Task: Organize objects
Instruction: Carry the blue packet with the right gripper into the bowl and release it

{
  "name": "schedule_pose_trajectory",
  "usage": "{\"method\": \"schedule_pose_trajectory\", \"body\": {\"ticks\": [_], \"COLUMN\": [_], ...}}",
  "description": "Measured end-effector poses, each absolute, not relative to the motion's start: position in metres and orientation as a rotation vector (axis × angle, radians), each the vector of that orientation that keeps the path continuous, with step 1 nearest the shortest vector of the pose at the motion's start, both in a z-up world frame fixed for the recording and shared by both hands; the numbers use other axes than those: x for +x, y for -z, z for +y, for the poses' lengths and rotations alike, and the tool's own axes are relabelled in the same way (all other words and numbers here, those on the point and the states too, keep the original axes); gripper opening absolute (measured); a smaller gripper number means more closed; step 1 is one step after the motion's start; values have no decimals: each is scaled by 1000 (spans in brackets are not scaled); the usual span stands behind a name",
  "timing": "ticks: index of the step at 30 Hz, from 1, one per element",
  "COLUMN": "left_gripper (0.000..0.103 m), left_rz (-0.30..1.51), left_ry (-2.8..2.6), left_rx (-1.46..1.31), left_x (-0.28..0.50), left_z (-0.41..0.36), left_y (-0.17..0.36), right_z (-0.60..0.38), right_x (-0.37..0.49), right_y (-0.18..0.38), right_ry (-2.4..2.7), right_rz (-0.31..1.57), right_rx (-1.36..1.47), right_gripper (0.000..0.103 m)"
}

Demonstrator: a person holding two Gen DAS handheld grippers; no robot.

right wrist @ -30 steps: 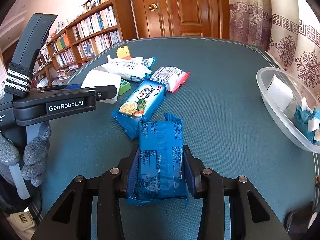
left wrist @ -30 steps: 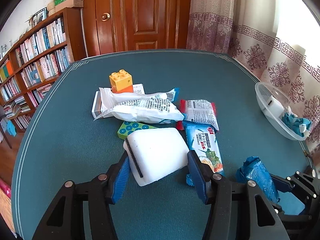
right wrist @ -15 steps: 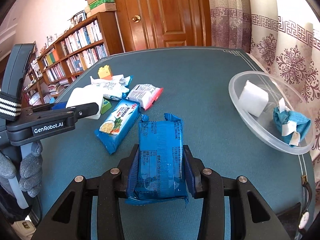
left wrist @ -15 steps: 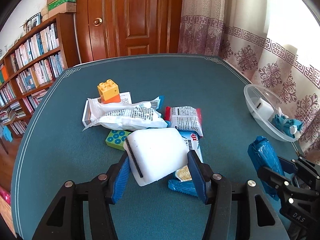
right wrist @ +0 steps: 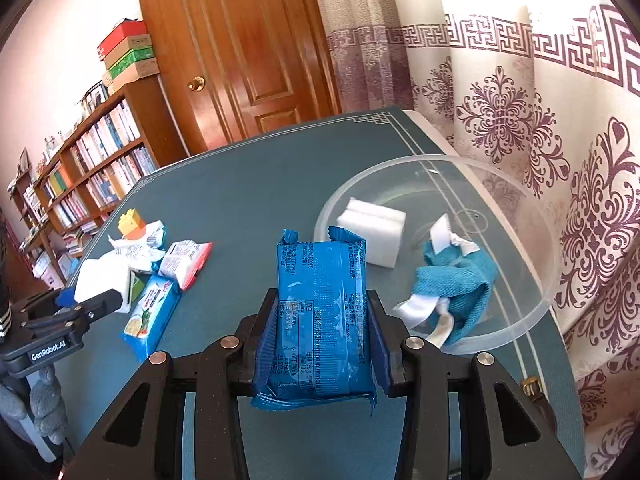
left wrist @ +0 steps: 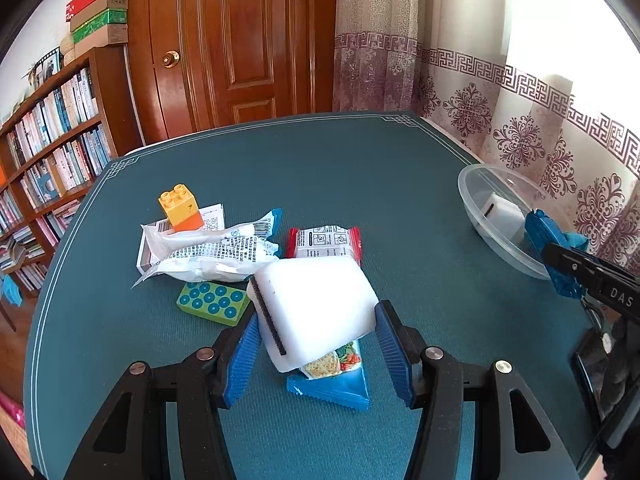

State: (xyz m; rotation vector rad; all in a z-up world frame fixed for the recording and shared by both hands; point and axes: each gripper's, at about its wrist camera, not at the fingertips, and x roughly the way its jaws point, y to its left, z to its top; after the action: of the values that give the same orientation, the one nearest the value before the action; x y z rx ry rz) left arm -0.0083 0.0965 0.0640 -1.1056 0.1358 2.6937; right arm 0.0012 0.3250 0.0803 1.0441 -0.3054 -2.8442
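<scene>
Left wrist view: my left claw [left wrist: 316, 344] is closed partway on a white sponge [left wrist: 316, 304] with a dark scouring strip, lifted above the teal table [left wrist: 360, 168].
Far left: a yellow and orange toy brick [left wrist: 181, 208] sits on a flat white box.
Left of centre: a white snack bag [left wrist: 212, 254] lies over a green block with blue dots [left wrist: 212, 304].
Centre: a red-edged packet [left wrist: 325, 242] is just behind the sponge; a blue cracker pack [left wrist: 332, 380] shows under it.
Right wrist view: my right claw [right wrist: 322, 336] is clamped tight on a blue wrapped packet [right wrist: 322, 312], which stands up between the fingers.
Right: the clear plastic bowl [right wrist: 536, 312] sits by the curtain, just beyond the packet.
Bowl contents: another white sponge [right wrist: 372, 236] and a crumpled teal cloth [right wrist: 456, 284].
</scene>
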Motion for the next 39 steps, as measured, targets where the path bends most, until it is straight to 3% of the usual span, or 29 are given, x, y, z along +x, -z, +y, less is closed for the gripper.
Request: {"method": "schedule_pose_trajectory", "body": {"ticks": [9, 22, 39], "left_gripper": [59, 59, 60], "left_rz": [174, 221, 266], "left_ry": [-2673, -2643, -2484], "left_rx": [-1095, -1055, -978], "left_x": [-9, -11, -18], "left_z": [114, 141, 221], "left_y": [-66, -75, -86], "right_z": [375, 395, 402], "right_x": [-17, -33, -6], "right_y": [-69, -61, -85], "right_ry": [2910, 2973, 3014], "right_rz": [-401, -360, -422], "right_rx": [1111, 1155, 1012], "right_gripper": [42, 42, 46]}}
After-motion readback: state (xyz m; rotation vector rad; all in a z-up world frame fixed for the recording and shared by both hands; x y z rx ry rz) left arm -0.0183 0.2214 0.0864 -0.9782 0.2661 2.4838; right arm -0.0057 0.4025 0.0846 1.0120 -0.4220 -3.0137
